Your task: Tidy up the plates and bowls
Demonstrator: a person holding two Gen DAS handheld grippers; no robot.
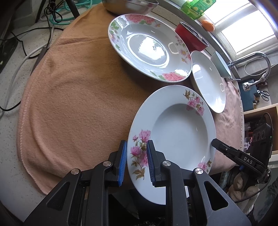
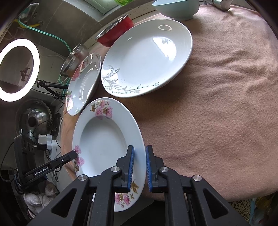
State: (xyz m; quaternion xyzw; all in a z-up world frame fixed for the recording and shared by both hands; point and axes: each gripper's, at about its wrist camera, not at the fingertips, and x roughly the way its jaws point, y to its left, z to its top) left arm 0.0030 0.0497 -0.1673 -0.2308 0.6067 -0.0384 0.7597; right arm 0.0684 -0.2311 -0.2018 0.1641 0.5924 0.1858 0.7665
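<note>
While both grippers clamp the soup plate (image 1: pixel 182 132), treat it as one shared load: the left gripper (image 1: pixel 136 161) has its blue pads pressed on the near-left rim, over the pink flower print, and the right gripper (image 2: pixel 139 168) is closed on the opposite rim. The plate sits at the near edge of the cloth (image 1: pixel 78 104), with its near rim overhanging that edge. It appears to be at the point of lifting; whether it has cleared the cloth cannot be told.

Procedure, as judged:
1. Raise both grippers together and keep the rim level; uneven lift will twist the glazed rim out of the pads.
2. Keep both grips at their present depth. Neither reaches past the rim into the well.
3. Carry the plate toward the matching stack; the large rose plate (image 1: pixel 149 47) at far centre looks the likely base.

Surroundings, largest first:
- Rose plate, far centre, just beyond the soup plate.
- Grey-leaf plate (image 2: pixel 147 57), far right, its rim near the soup plate's far edge. This is the closest obstacle; clear it before any sideways travel.
- Steel bowl (image 1: pixel 130 7), far edge.
- Red bowl (image 1: pixel 191 38) and pale blue bowl (image 2: pixel 177 8), far right, behind the plates.
- Orange (image 1: pixel 207 25) on the sill, clear of the path.
</note>
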